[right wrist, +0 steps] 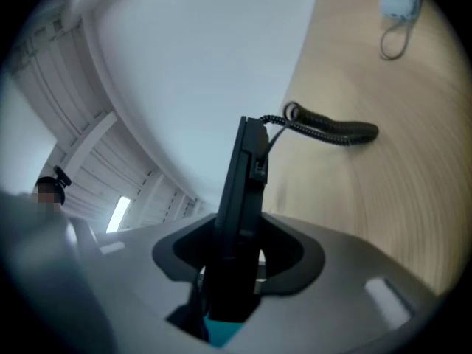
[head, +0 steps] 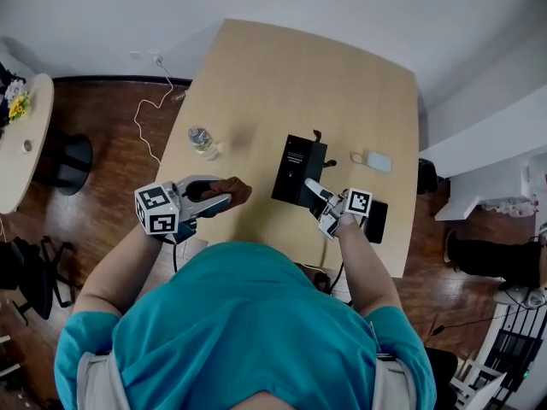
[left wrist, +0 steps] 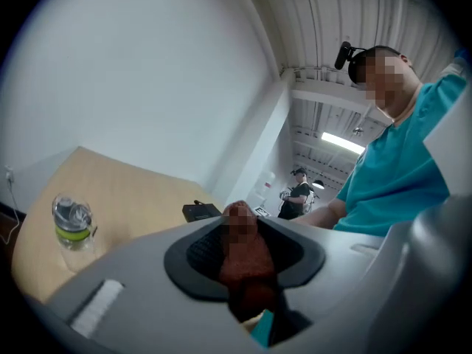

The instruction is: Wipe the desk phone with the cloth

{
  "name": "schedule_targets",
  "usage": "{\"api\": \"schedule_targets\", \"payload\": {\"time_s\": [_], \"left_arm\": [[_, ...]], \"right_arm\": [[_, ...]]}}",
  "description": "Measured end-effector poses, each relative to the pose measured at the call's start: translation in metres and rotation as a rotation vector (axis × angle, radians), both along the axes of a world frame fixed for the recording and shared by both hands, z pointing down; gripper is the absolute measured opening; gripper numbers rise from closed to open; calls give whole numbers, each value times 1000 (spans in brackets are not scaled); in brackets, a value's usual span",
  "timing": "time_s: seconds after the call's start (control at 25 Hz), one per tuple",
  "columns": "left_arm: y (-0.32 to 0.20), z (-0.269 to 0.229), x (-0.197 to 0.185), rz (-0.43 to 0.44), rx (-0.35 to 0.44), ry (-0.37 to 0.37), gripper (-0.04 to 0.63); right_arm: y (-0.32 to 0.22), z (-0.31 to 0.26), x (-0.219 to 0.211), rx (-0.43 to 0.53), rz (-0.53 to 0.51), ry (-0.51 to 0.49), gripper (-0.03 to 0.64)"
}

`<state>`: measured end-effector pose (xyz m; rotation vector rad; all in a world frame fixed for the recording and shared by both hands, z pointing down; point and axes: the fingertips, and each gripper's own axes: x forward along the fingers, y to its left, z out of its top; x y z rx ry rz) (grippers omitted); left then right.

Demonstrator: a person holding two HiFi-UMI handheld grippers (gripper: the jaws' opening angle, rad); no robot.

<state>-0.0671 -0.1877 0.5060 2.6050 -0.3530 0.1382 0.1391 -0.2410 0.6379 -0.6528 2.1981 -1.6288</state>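
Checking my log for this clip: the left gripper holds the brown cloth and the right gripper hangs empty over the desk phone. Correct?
Not empty: the right gripper is shut on the edge of the desk phone, as the right gripper view shows. The left gripper does hold the brown cloth.

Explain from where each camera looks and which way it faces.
Head view: on the person's head, looking steeply down at the table; forearms, shirt, left gripper, right gripper show.
Left gripper view: on the left gripper, looking along its jaws, shut on the cloth; the person's shirt shows.
Right gripper view: on the right gripper, looking along its jaws, shut on the desk phone; a head shows.
Shared: head and left gripper views both show the bottle.
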Motion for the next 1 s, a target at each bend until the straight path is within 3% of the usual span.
{"api": "schedule_targets", "payload": {"time_s": [0.2,0.72,0.8,1.0], "left_arm": [[12,10,-18,-37,-49,-14,130],[13,14,-24,-47,-75,-27,130],[12,15,-22,-44,-75,-30,130],[14,16,-11,-42,-74,-30,130]], "right_arm": [[-14,43,-14,-113,-31,47,173],[-13,94,-12,-419,41,-110,190],[-14,98,-10,-412,43,-81,195],[-18,103,12,-399,67,99,253]]}}
